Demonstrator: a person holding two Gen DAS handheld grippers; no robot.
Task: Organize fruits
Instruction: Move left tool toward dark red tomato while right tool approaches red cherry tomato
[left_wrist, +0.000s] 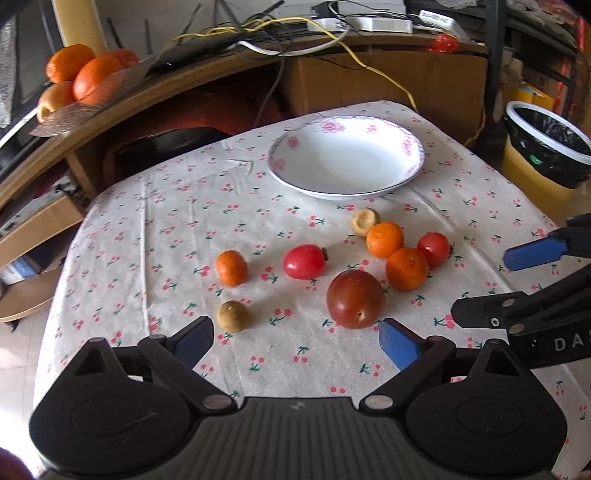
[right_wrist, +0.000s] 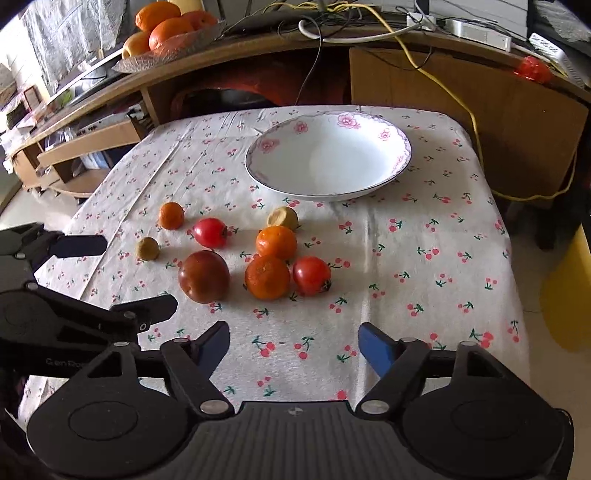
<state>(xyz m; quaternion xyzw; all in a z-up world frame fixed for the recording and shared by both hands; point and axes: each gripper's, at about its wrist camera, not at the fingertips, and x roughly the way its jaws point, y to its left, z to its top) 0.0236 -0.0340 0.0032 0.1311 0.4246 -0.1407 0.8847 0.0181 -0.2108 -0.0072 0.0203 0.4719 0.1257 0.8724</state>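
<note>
Cherry-print bench (right_wrist: 424, 258) carries scattered fruit just short of the empty plate (right_wrist: 369, 186), its likely destination. Left gripper (left_wrist: 297, 341) and right gripper (right_wrist: 293, 345) hover short of the plate, jaws wide, holding nothing.

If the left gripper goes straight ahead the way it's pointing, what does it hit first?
Probably the bright red fruit: the open left gripper points up the middle of the cloth, with the big dark red fruit just right of that line.

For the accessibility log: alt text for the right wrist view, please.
Eight small fruits lie loose on a cherry-print tablecloth before an empty flowered plate. Both the right gripper and the left gripper are open, holding nothing.
</note>
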